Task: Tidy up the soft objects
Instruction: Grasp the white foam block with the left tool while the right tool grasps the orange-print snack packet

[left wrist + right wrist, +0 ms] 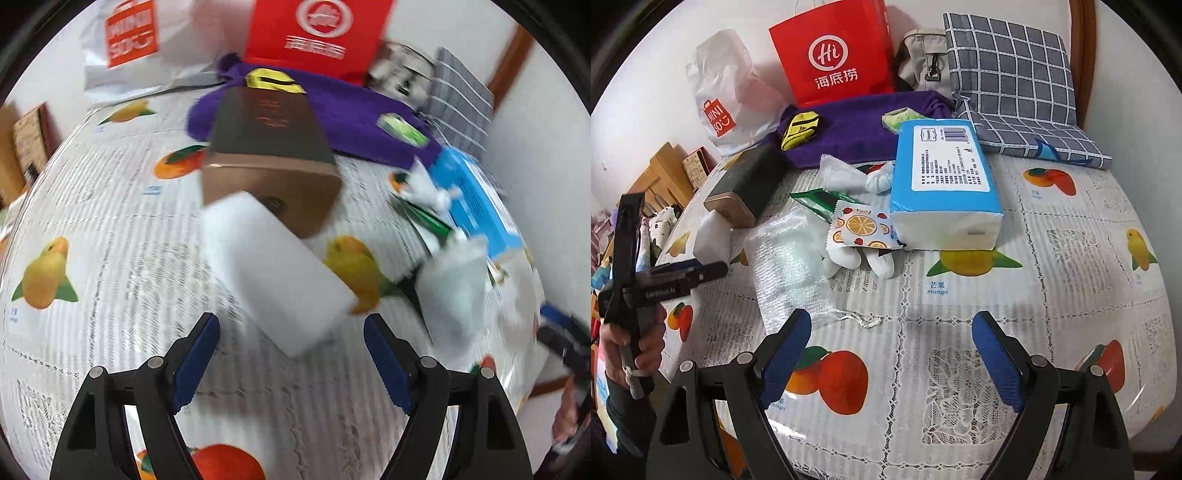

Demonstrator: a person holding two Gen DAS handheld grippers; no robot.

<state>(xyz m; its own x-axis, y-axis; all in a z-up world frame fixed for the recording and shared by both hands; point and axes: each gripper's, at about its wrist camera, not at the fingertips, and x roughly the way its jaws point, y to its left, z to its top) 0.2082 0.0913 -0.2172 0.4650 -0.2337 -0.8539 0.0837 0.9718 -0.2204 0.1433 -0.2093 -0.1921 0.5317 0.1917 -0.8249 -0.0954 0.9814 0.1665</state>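
While your left hand-held gripper (pixel 291 345) hangs over the fruit-printed tabletop (pixel 110 229), the white rectangular foam sponge block (pixel 275 273) lies just ahead of its fingertips, blurred in the left wrist view. Its long axis runs diagonally, from the far left down to the near right, and its far end touches the bronze-and-black rectangular box (pixel 269 162) behind it. Your left jaws stand wide apart with the blue pads (pixel 195 358) bare; they grip nothing, and whether they brush the block's near corner you cannot tell.

Your right hand-held gripper (pixel 892 354) is also spread wide and holds nothing, poised above the cloth's printed oranges. Ahead of it lie a crinkled clear plastic bag (pixel 790 254), a pair of white socks (pixel 860 258) partly under an orange-slice printed wrapper (pixel 858 225), and a blue soft pack of tissues (pixel 945 184). Further back, a purple towel (pixel 857 129) lies in front of a red paper bag (pixel 834 55), beside a grey checked cushion (pixel 1012 81).
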